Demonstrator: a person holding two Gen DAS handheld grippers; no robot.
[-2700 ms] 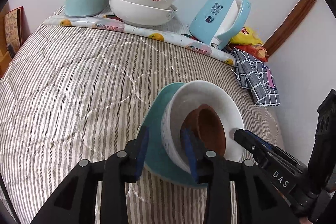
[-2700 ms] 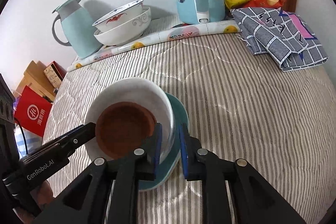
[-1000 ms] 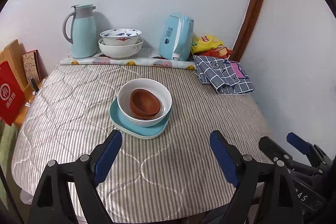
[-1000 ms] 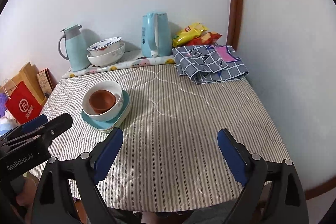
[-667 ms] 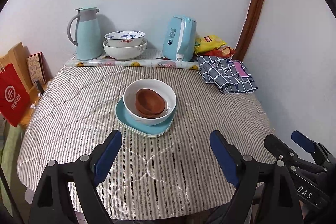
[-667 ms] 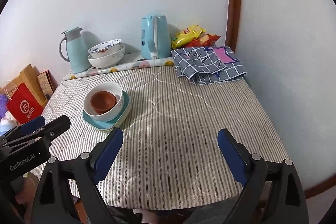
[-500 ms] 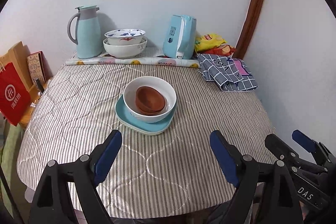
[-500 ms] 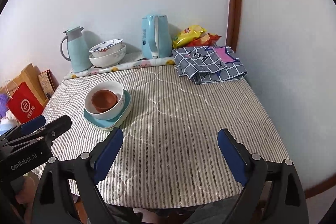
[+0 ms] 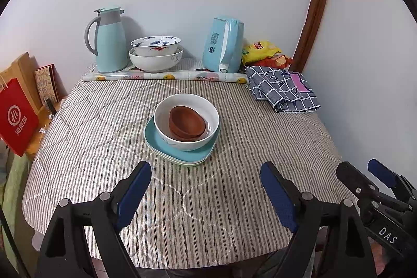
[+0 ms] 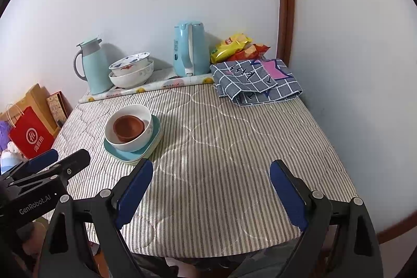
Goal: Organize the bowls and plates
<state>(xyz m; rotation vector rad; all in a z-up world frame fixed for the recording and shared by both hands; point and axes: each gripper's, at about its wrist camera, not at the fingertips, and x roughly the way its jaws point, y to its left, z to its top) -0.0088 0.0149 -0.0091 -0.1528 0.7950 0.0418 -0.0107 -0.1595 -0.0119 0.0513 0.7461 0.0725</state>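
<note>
On the striped table cover a brown bowl (image 9: 186, 123) (image 10: 128, 128) lies inside a white bowl (image 9: 187, 141) (image 10: 130, 145), which stands on stacked teal plates (image 9: 161, 146) (image 10: 146, 151). Two patterned bowls (image 9: 155, 54) (image 10: 131, 72) are nested at the back by the wall. My left gripper (image 9: 206, 185) hangs open over the near table edge, well short of the stack, nothing between its fingers. My right gripper (image 10: 211, 183) is open too, over the near edge, right of the stack. Each gripper shows at the side of the other's view.
A teal jug (image 9: 108, 39), a blue kettle (image 9: 224, 44), snack bags (image 9: 263, 52) and a folded checked cloth (image 9: 282, 89) line the back and right. A red paper bag (image 9: 15, 119) stands left of the table. A wall closes the right side.
Between 2.7 s and 1 s ago both grippers left the stack, opened wide and drew back to the near edge. Over the last second the view has barely shifted.
</note>
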